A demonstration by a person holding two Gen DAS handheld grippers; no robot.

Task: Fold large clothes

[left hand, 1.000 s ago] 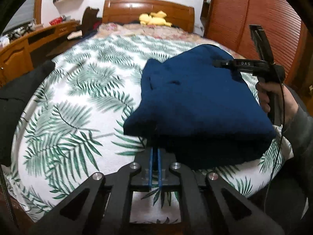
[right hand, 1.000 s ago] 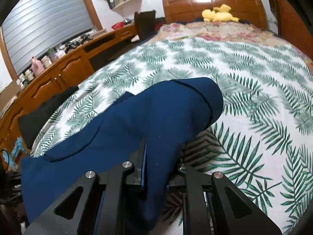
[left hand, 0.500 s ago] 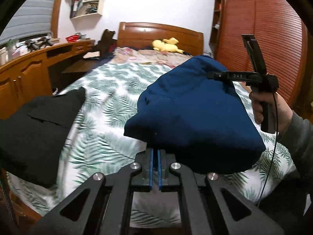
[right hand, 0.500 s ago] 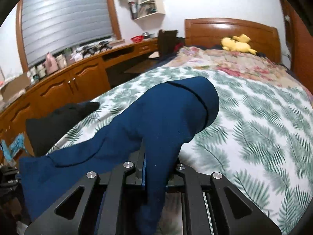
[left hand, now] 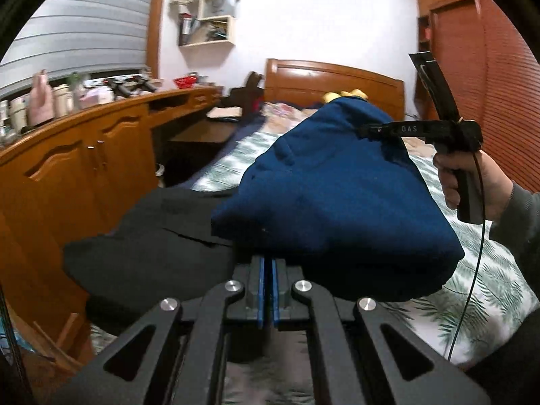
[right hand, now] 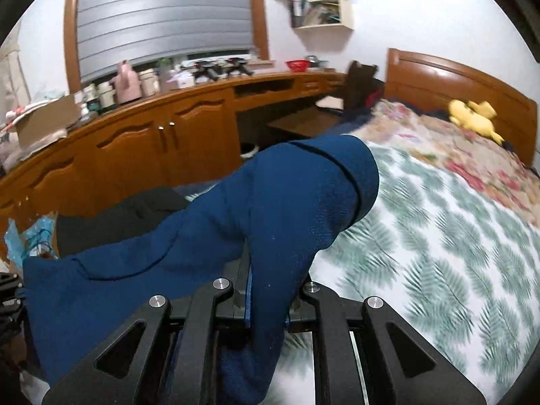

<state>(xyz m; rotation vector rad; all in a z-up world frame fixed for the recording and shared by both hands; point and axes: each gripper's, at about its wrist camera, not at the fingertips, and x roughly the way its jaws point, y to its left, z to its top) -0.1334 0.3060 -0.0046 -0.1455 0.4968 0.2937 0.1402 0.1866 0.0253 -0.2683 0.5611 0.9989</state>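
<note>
Dim indoor light, motion blur — fisheye-warped edges

Matt blue knit garment [left hand: 337,202], glossy wooden headboard [left hand: 334,77], matt black plastic claw [left hand: 266,270]

We count two garments, one blue garment [left hand: 337,202] and one black garment [left hand: 152,246], two grippers, one bed [right hand: 438,236], one yellow plush toy [right hand: 472,118].

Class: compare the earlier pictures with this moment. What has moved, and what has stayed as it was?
The folded blue garment was carried sideways off the palm-print bedspread toward the black garment. Left gripper and right gripper stayed clamped on it.
</note>
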